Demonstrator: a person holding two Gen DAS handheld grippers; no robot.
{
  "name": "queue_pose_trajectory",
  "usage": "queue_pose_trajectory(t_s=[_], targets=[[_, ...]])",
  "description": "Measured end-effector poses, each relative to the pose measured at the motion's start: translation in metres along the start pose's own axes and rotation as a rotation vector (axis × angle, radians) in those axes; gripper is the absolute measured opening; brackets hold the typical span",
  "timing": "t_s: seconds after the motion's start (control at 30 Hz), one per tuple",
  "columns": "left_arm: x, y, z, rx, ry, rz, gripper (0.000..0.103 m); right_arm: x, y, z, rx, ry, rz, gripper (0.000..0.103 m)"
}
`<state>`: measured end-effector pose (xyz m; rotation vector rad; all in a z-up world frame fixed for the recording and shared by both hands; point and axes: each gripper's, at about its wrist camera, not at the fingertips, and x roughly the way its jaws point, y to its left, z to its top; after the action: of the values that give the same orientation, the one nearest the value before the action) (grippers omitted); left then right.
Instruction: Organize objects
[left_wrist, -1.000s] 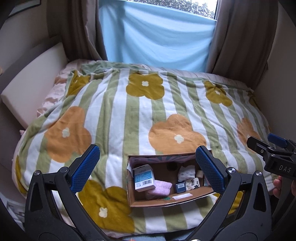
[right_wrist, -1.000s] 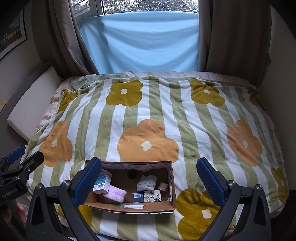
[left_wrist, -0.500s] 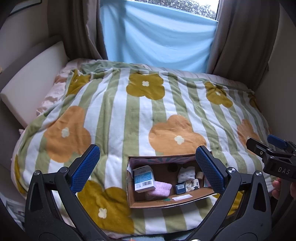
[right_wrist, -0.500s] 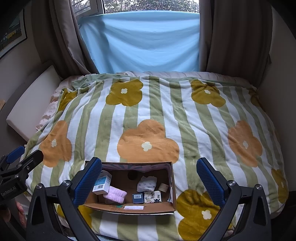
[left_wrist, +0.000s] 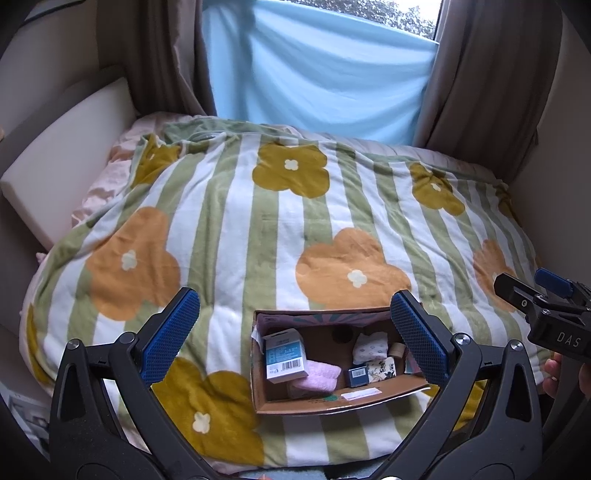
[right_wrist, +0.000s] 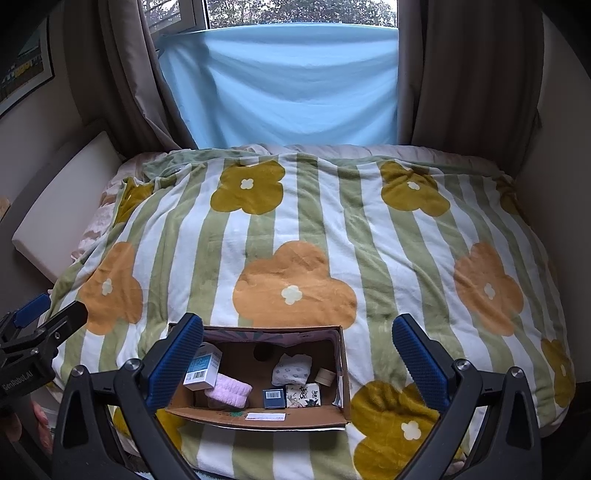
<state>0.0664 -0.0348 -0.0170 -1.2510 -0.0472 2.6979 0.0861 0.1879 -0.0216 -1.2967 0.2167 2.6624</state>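
While both tools hover above the near edge of the bed, almost nothing has changed in the last second: the cardboard box (right_wrist: 258, 373) sits at the same place on the striped flower blanket (right_wrist: 295, 229), and the views have shifted only very slightly. The left tool (left_wrist: 295, 336) has its blue pads wide apart and holds nothing, and the right tool (right_wrist: 295, 354) is also spread wide and empty. Inside the box, the small things lie together: a white and blue carton (right_wrist: 202, 365) leans at the left wall, a pink folded cloth (right_wrist: 229, 394) lies just beside it, a small dark blue box (right_wrist: 273, 398) and a flowered packet (right_wrist: 303, 395) are near the front wall, a white patterned bundle (right_wrist: 291, 369) is behind them, and a little beige roll (right_wrist: 326, 376) stands at the right wall. No loose object shows on the blanket outside the box. So the stillness tells me little about the task. This picture fits two stages: either the things are gathered in the box and the work is at its end, or they wait there to be taken out and set in order. I cannot decide between them from these views.
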Motion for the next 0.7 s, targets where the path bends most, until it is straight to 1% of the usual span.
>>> queue_pose_trajectory(t_s=[0.7], targets=[[0.0035,-0.0032,-0.0035,-0.002,0.004,0.004,0.103,0.0002,-0.0015,0.0031,-0.007,-0.005,0.004,0.102]])
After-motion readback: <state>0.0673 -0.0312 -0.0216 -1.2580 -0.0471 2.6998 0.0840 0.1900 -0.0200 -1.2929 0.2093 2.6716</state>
